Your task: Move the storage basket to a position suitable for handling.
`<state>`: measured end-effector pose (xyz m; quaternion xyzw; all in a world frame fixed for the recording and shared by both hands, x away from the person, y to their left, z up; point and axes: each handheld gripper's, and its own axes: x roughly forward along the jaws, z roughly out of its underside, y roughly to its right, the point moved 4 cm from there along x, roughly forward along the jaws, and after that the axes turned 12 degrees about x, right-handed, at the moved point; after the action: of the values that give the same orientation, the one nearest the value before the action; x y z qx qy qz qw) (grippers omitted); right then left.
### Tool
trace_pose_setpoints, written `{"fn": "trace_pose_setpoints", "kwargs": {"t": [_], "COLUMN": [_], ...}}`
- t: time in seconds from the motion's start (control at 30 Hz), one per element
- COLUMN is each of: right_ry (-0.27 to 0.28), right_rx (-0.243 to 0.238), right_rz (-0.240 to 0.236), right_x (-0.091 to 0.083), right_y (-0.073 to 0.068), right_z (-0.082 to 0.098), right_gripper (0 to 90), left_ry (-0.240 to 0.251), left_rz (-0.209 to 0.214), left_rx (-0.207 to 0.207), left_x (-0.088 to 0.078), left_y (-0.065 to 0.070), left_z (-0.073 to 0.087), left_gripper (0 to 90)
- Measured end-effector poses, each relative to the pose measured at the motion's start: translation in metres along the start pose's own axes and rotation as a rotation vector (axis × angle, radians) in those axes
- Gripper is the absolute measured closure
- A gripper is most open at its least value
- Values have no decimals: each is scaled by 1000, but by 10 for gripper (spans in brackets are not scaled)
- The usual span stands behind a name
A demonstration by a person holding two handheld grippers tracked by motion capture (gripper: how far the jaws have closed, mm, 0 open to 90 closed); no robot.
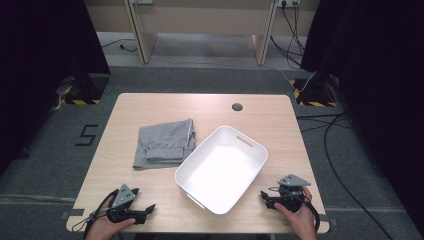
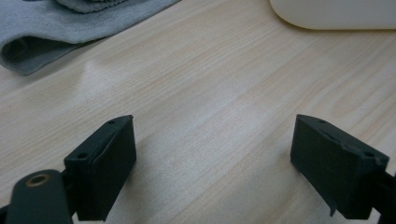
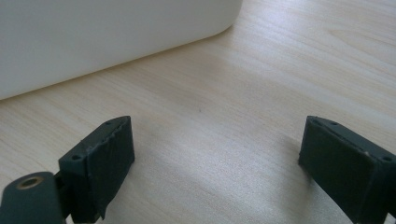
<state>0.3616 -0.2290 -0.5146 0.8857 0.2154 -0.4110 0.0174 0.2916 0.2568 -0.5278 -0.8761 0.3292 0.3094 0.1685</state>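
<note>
Both grippers, left gripper point(image 1: 148, 208) and right gripper point(image 1: 263, 196), rest wide and empty at the surface's near edge; the folded grey cloth garment point(image 1: 164, 143) should be pinched at its near fold, then lowered into the white plastic tub point(image 1: 248, 142).

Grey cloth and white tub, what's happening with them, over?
Left gripper open, right gripper open, both empty at the near table edge. Grey cloth folded on the table, beside the empty white tub. Nothing in the way.
</note>
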Motion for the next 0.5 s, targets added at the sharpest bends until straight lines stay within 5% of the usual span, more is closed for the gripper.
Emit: {"fn": "trace_pose_setpoints", "kwargs": {"t": [0.5], "right_ry": [2], "right_rx": [18], "right_rz": [1], "right_x": [0], "right_y": [-1], "right_z": [0], "right_gripper": [125], "left_ry": [2], "left_rz": [-5], "left_rx": [-5], "left_x": [0], "left_y": [1], "left_z": [0], "left_gripper": [136]}}
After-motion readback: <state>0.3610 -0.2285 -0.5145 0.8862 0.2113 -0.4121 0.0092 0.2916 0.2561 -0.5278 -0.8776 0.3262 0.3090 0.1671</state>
